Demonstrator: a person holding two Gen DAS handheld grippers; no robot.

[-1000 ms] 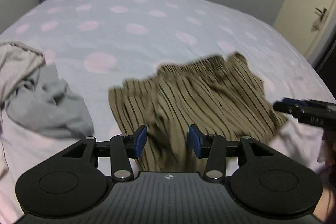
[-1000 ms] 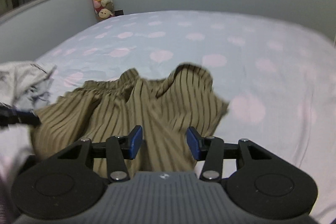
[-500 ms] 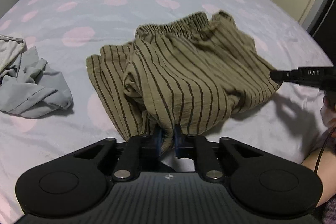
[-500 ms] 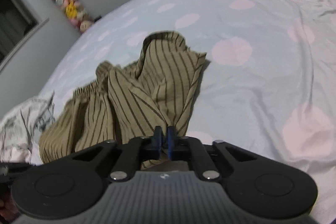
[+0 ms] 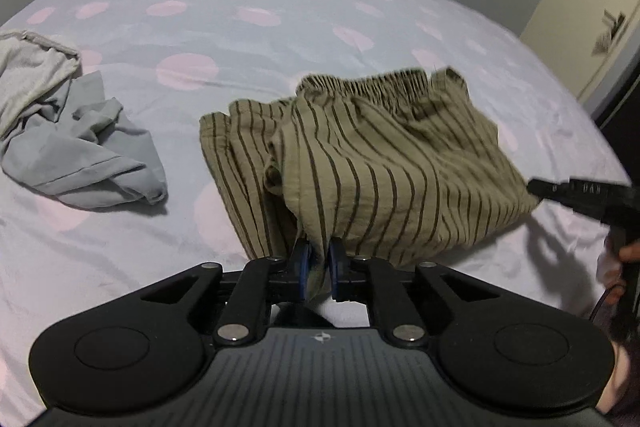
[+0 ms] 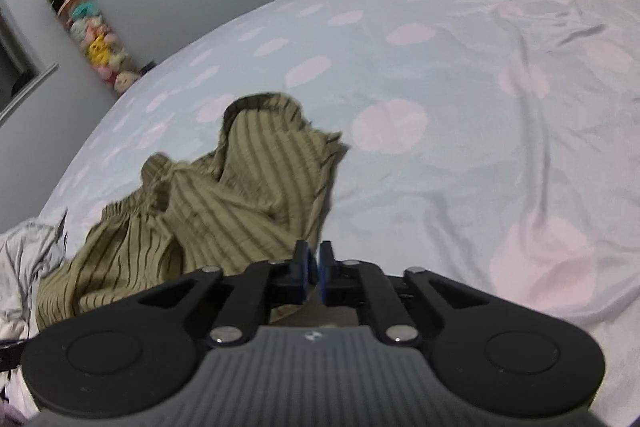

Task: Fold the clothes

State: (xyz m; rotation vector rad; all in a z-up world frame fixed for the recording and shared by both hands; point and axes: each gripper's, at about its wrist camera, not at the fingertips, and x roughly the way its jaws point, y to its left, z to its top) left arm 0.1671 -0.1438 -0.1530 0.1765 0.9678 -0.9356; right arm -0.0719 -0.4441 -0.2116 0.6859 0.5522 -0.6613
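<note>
1. Left tongs (image 5: 319, 269) are pinched narrow on a fold of the striped shorts (image 5: 372, 163); the olive cloth runs up from between the blue pads and spreads out just ahead of them on the bed (image 5: 248, 11)

2. Right tongs (image 6: 313, 273) are squeezed nearly together on another edge of the same shorts (image 6: 240, 195), with fabric bunched ahead and to their left

3. No containers in either view that I can make out. The closest is a tall stack of plush toys (image 6: 92, 39) in the far corner, well beyond the right tongs; whether it's a holder or a net is too blurry to tell

4. Only the left view shows a crumpled grey garment (image 5: 80, 147) on the bed, off to the left of the left tongs and apart from the shorts, plus a door (image 5: 592, 11) far right

5. Left view also catches the right tongs (image 5: 560, 193) from the side, touching the shorts' right edge

6. Right view shows wrinkled polka-dot sheet out to the right of the right tongs
</note>
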